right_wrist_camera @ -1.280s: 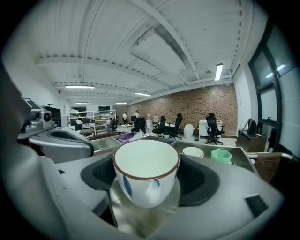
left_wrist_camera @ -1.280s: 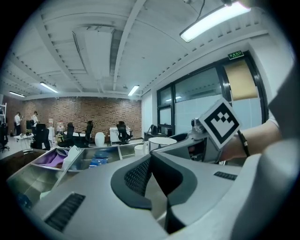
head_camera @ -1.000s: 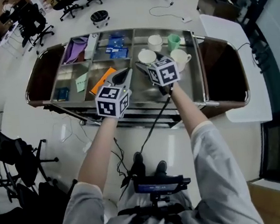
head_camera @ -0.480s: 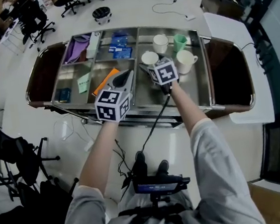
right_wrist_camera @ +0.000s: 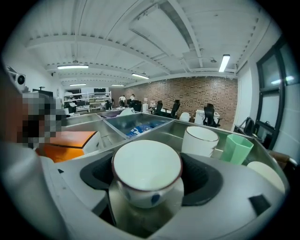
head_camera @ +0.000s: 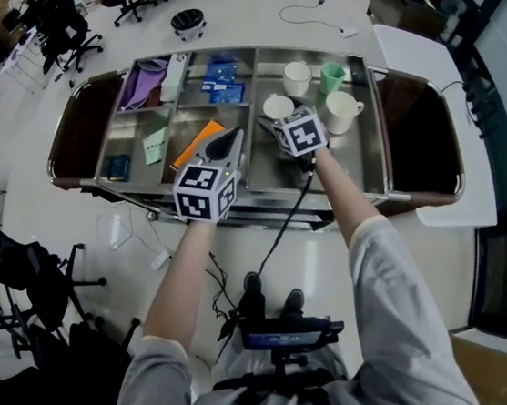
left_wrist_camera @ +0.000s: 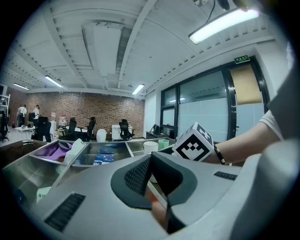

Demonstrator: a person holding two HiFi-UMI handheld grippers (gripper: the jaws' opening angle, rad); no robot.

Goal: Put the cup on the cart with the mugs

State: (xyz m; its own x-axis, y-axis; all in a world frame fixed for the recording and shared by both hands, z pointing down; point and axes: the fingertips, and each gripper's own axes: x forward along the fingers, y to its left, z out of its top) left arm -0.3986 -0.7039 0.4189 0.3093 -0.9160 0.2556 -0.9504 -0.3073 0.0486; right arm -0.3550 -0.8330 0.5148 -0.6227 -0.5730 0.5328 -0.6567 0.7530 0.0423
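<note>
While clamped in the right gripper [right_wrist_camera: 150,182], the cup [right_wrist_camera: 146,161] is held low among the mugs on the cart [head_camera: 236,210].
Its sides are pressed by the wide-set jaws, and its base seems to be on or just above the steel floor, near a white mug [right_wrist_camera: 199,140] and a green cup [right_wrist_camera: 236,149]. The left gripper [head_camera: 228,140] is kept shut and empty, apart. If released unseated or dragged on withdrawal, the cup could be tipped against its neighbours.

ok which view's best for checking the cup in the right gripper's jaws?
Right gripper view. The cup sits dead centre between the jaws, with its rim, inside and blue mark plain. Head view shows it only small and from above, just beyond the marker cube. In the left gripper view I can't pick it out for sure.
</note>
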